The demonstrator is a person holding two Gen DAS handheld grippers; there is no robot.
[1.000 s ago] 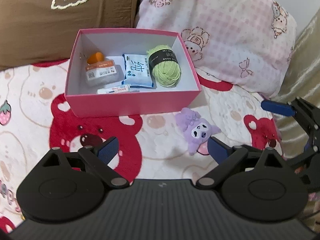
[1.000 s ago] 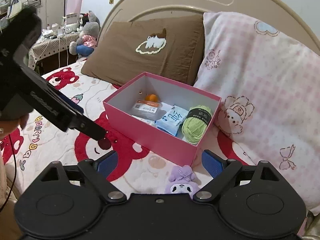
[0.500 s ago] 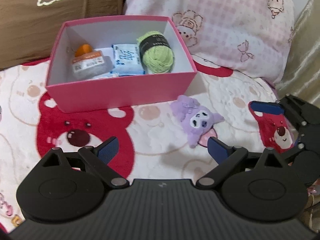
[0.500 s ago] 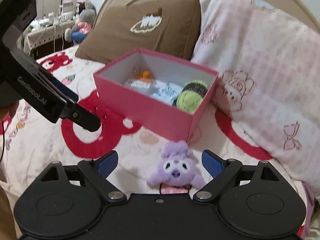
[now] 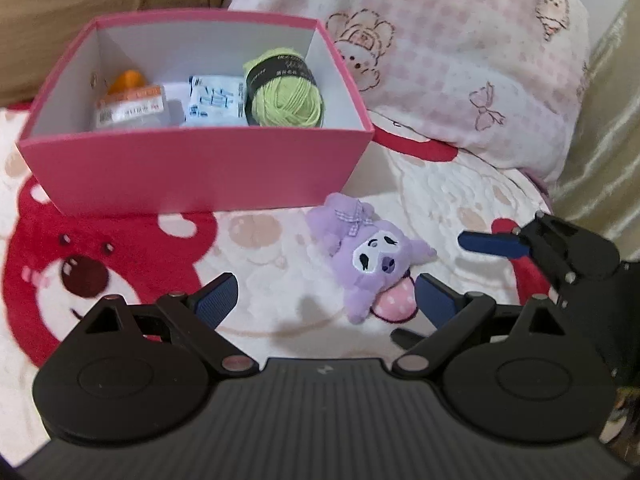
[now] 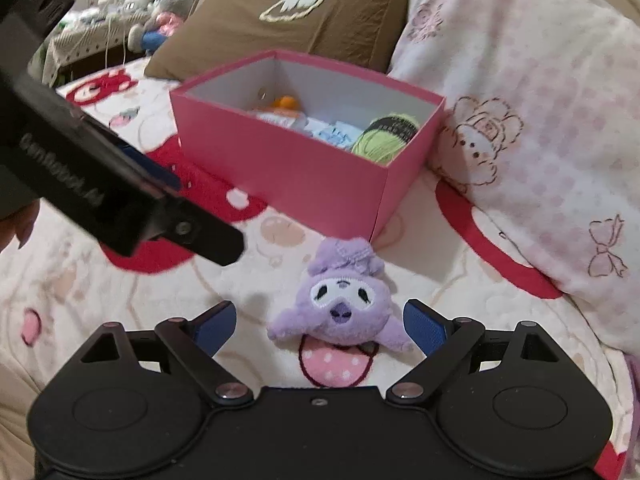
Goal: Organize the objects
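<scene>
One bed [image 5: 280, 320], covered in a red-bear blanket, carries everything; on it, against the pillows, sits an open pink box [image 5: 200, 168] already holding a green yarn ball [image 5: 286, 96], a pale blue packet [image 5: 214, 100] and an orange-capped clear bottle [image 5: 130, 110]. Just outside the box's near right corner lies the purple plush toy [image 6: 340, 304], apparently the last loose item. The step in hand looks like picking it up: the right gripper [image 6: 318, 326] straddles it with both fingers spread wide, grasping nothing, so closing on the soft head comes next. The left gripper [image 5: 326, 300] hangs alongside, equally wide and empty.
</scene>
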